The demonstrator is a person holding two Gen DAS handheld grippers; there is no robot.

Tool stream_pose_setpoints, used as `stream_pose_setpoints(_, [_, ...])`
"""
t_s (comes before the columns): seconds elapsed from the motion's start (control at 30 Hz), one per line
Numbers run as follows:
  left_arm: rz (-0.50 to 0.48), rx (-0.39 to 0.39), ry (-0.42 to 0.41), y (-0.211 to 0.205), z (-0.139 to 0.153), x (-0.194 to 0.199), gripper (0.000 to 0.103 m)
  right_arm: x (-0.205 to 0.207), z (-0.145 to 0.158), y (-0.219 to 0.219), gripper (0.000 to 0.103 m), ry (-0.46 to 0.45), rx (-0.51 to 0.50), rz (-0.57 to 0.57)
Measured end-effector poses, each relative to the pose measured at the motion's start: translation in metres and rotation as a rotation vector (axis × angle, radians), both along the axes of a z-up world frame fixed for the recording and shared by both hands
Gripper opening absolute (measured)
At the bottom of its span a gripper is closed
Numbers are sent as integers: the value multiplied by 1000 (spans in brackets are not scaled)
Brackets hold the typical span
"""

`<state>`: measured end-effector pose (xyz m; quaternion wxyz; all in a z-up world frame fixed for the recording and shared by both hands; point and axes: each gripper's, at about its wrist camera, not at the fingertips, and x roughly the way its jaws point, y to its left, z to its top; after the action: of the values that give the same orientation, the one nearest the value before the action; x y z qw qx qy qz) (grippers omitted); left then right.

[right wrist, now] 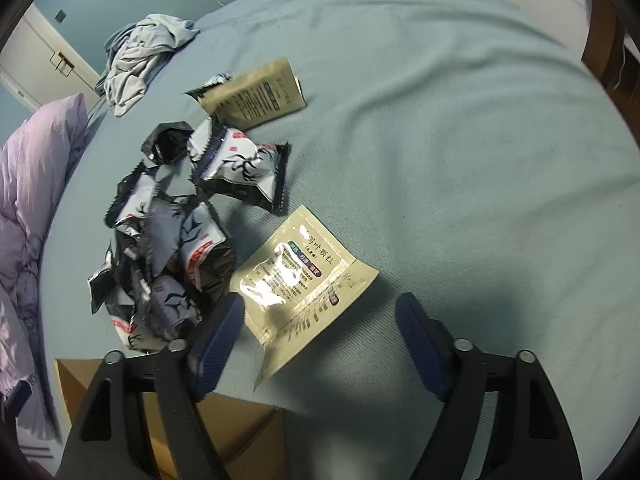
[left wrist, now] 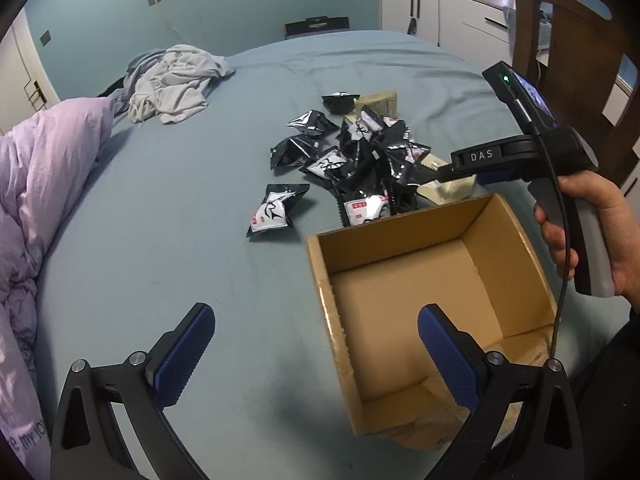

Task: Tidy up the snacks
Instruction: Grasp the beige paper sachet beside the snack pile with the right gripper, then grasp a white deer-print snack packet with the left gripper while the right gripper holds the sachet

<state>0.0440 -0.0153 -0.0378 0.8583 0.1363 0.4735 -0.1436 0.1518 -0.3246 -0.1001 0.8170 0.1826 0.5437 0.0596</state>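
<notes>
A pile of black-and-white snack packets point(left wrist: 360, 160) lies on the blue bed; it also shows in the right wrist view point(right wrist: 172, 240). One packet point(left wrist: 274, 211) lies apart at the left. A beige sachet point(right wrist: 298, 276) lies flat just ahead of my right gripper point(right wrist: 320, 320), which is open and empty above it. A second beige sachet point(right wrist: 256, 94) lies farther back. An open cardboard box point(left wrist: 432, 300) stands near the pile. My left gripper point(left wrist: 316, 344) is open and empty, straddling the box's left wall. The right gripper's body point(left wrist: 520, 152) hovers over the pile's right edge.
A lilac duvet point(left wrist: 44, 184) is heaped at the left and a crumpled grey garment point(left wrist: 172, 80) lies at the far side of the bed. A wooden chair point(left wrist: 576, 60) and white cabinets point(left wrist: 440, 12) stand beyond the bed's right side. The box corner point(right wrist: 240, 432) shows below the right gripper.
</notes>
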Motion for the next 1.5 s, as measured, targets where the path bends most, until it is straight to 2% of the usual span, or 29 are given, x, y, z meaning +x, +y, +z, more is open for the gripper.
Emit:
stream_pose_setpoints(0.1, [0, 19, -14, -1, 0, -1, 103, 8, 0, 0, 37, -8, -17, 3])
stream_pose_setpoints(0.13, [0, 18, -17, -1, 1, -2, 103, 11, 0, 1, 24, -8, -23, 9])
stream_pose_setpoints(0.17, [0, 18, -18, -1, 1, -2, 103, 9, -1, 2, 17, -11, -32, 9])
stream_pose_setpoints(0.33, [-9, 43, -42, -4, 3, -4, 103, 2, 7, 12, 2, -56, -85, 10])
stream_pose_setpoints(0.47, [-4, 50, -21, -3, -1, 1, 103, -10, 22, 8, 2, -113, -116, -40])
stream_pose_setpoints(0.67, [19, 46, 17, 0, -3, 19, 103, -38, 48, -5, 2, -193, -101, -111])
stream_pose_setpoints(0.97, [56, 14, 54, -6, -4, 85, 103, -86, 80, -11, 2, -290, -49, -138])
stream_pose_setpoints(1.13, [93, 8, 112, -10, -23, 124, 103, -111, 90, -26, 2, -329, 21, -142])
stream_pose_setpoints(1.23, [107, 37, 138, -12, -37, 141, 103, -118, 95, -36, 2, -351, 50, -138])
stream_pose_setpoints(1.5, [126, 55, 212, -12, -72, 177, 103, -145, 90, -54, 2, -366, 148, -135])
